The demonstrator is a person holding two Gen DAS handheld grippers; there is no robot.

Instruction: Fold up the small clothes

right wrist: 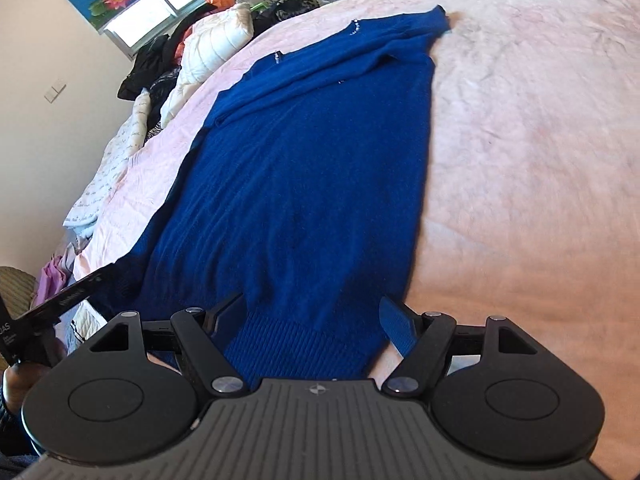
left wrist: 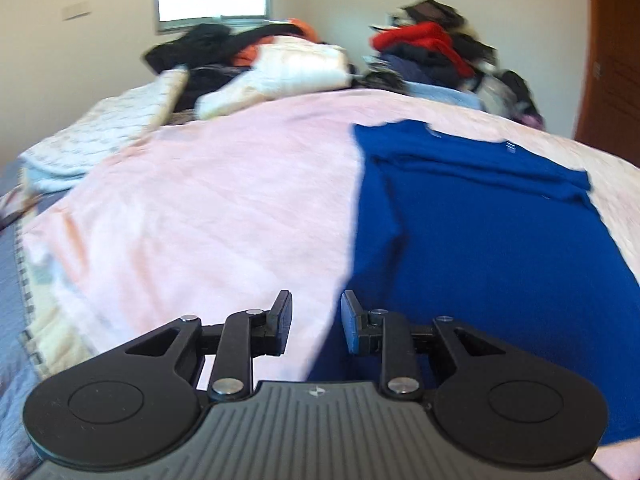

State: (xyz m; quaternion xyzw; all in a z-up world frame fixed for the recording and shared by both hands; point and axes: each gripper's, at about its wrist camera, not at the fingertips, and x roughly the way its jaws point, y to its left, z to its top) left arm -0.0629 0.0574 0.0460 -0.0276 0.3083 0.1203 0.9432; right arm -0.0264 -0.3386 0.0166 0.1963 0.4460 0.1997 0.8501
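Observation:
A blue knit sweater (left wrist: pixel 480 240) lies flat on the pink blanket (left wrist: pixel 200 200), sleeves folded across its chest, neck toward the far end. My left gripper (left wrist: pixel 316 320) hovers at the sweater's left edge near the hem. Its jaws stand a narrow gap apart, with blanket and the blue edge showing under the gap and nothing pinched. In the right wrist view the sweater (right wrist: pixel 312 168) runs away from me. My right gripper (right wrist: pixel 312 320) is open wide, its fingers straddling the ribbed hem (right wrist: pixel 304 348) without pressing on it. Part of the left gripper's body (right wrist: pixel 68 296) shows at the left.
Piles of clothes (left wrist: pixel 432 48) and a white quilted cover (left wrist: pixel 296 68) crowd the far end of the bed below a window (left wrist: pixel 212 2). A patterned quilt (left wrist: pixel 100 132) lies at the left. A brown door (left wrist: pixel 612 60) stands at the right. A hand (right wrist: pixel 16 376) shows lower left.

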